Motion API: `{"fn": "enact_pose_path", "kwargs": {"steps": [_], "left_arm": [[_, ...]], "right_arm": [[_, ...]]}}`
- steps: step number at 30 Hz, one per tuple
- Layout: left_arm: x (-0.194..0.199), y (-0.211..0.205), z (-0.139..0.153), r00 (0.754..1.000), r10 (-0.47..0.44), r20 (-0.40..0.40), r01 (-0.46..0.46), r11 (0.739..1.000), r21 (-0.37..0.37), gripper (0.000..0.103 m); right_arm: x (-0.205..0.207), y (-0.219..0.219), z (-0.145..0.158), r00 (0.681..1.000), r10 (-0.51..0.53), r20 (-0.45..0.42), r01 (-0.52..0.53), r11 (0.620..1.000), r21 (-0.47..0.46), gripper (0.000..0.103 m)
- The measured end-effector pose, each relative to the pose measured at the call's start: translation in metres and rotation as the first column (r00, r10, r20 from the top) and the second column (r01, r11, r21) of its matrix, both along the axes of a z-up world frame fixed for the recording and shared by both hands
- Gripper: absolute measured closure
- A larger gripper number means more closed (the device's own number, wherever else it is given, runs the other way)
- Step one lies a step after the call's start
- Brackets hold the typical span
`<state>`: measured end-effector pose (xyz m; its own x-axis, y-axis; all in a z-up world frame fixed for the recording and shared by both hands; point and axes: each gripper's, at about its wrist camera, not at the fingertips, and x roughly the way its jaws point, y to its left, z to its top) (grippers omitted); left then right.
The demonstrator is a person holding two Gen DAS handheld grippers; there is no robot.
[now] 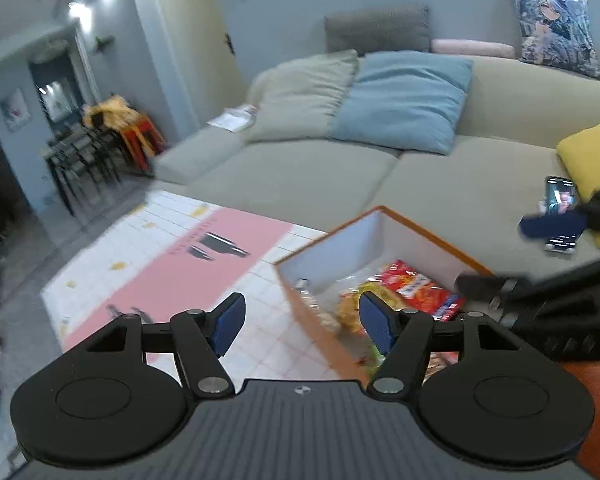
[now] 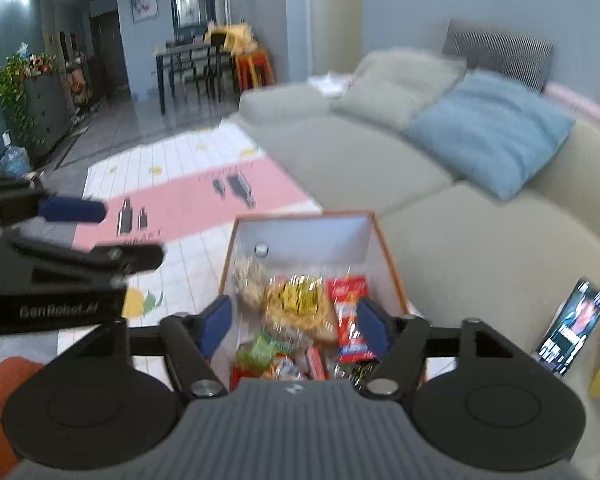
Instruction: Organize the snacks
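An orange-rimmed box with white inner walls (image 2: 300, 236) stands on the floor mat in front of the sofa; it also shows in the left wrist view (image 1: 340, 248). It holds several snack packs: a red packet (image 2: 346, 292), a yellow packet (image 2: 300, 300), a green pack (image 2: 260, 350) and a pale bag (image 2: 248, 280). The red packet (image 1: 416, 284) shows in the left wrist view too. My right gripper (image 2: 294, 326) is open and empty above the box's near end. My left gripper (image 1: 302, 322) is open and empty over the box's left rim.
A beige sofa (image 2: 440, 216) with blue (image 2: 488, 136) and grey cushions stands to the right. A phone (image 2: 572, 332) with a lit screen lies on its seat. A pink and white mat (image 1: 172, 256) covers the floor. A dining table and chairs (image 2: 192, 68) stand far behind.
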<state>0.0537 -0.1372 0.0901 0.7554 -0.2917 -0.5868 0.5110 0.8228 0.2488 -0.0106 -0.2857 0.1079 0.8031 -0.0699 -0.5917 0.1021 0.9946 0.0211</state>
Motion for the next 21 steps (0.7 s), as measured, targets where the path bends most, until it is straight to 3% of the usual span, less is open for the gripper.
{"fn": "enact_pose_path", "kwargs": {"steps": [4, 7, 10, 14, 21], "left_arm": [[-0.015, 0.017, 0.002, 0.993, 0.087, 0.085, -0.088, 0.996, 0.008, 0.025], [-0.019, 0.030, 0.000, 0.980, 0.168, 0.104, -0.168, 0.986, -0.011, 0.023], [-0.023, 0.043, -0.007, 0.962, 0.249, 0.109, -0.248, 0.969, -0.021, 0.023], [-0.029, 0.055, -0.022, 0.957, 0.281, 0.065, -0.279, 0.960, -0.035, 0.023], [-0.028, 0.057, -0.060, 0.960, 0.274, -0.064, -0.271, 0.961, 0.049, 0.023]], "right_arm": [[-0.016, 0.015, 0.006, 0.997, 0.000, 0.078, 0.002, 0.999, -0.036, 0.028], [-0.028, 0.026, 0.003, 0.993, 0.012, 0.115, -0.008, 0.999, -0.035, 0.020], [-0.036, 0.037, -0.006, 0.993, 0.009, 0.117, -0.005, 0.999, -0.033, 0.019], [-0.046, 0.054, -0.023, 0.995, -0.022, 0.095, 0.027, 0.998, -0.054, 0.019], [-0.062, 0.069, -0.055, 0.997, -0.055, 0.050, 0.057, 0.998, -0.038, 0.019]]}}
